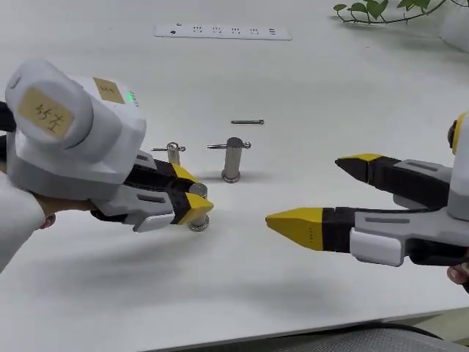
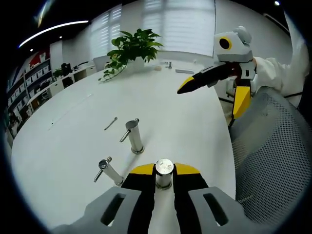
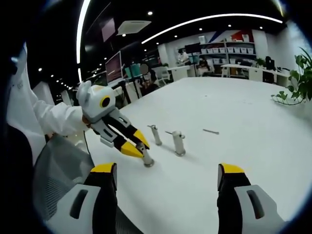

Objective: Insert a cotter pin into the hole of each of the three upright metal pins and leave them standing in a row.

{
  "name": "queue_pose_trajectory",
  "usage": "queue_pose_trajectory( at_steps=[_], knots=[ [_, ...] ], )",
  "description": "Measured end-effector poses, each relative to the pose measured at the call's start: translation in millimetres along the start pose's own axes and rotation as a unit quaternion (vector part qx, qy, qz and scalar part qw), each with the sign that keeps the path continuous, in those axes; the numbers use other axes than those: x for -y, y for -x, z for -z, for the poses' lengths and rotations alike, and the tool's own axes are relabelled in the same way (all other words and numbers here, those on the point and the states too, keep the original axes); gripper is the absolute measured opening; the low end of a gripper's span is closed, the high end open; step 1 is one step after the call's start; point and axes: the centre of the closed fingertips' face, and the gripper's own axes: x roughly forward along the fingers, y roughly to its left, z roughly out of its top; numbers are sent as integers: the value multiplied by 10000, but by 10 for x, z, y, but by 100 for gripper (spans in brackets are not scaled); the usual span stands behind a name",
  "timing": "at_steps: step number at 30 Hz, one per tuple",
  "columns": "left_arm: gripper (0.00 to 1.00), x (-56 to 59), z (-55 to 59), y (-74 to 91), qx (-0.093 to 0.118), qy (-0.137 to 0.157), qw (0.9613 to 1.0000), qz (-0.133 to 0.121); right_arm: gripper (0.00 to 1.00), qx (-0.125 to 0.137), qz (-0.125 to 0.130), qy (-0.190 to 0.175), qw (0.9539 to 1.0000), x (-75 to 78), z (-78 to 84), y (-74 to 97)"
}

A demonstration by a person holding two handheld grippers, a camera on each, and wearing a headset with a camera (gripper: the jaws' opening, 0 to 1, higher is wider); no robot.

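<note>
Head view: left claw (image 1: 193,193) clamps upright pin (image 1: 198,224).

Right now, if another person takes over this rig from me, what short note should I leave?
Left gripper: fingers shut on the third metal pin, upright on the table.
Right gripper: open, empty, over the table.
Done: the larger metal pin and the smaller metal pin stand with cotter pins through them.
Left: the loose cotter pin lies beyond them; fit it in the held pin, then check the row.
</note>
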Motion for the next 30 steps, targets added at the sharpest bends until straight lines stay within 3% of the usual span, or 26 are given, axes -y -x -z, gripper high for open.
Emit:
queue_pose_trajectory(
  at_steps=[5, 9, 11, 18, 21, 26, 28, 30],
  knots=[
    [10, 2, 1, 3, 13, 95, 10000, -3, 82, 32, -3, 5, 10000, 2, -22, 1],
    [14, 47, -18, 26, 88, -130, 9998, 108, 83, 11, 10, 25, 10000, 5, -27, -2],
    [22, 112, -78, 78, 251, 39, 9992, 305, 82, 18, 6, 45, 10000, -3, -33, 2],
    [49, 206, -163, 324, 583, 171, 9970, 481, 82, 6, 7, 52, 10000, -11, -27, 10],
    [69, 255, -131, 407, 596, 187, 9968, 489, 82, 12, 21, 31, 10000, -4, -24, 22],
    [88, 303, -50, 500, 540, 253, 9973, 435, 81, -34, 33, 92, 9999, 28, -14, 30],
    [98, 327, 9, 516, 419, 209, 9980, 422, 81, -53, 57, 113, 9999, 58, -19, 33],
    [99, 382, 28, 526, 345, 232, 9982, 426, 79, -67, 51, 187, 9998, 77, -38, 42]
  ],
)
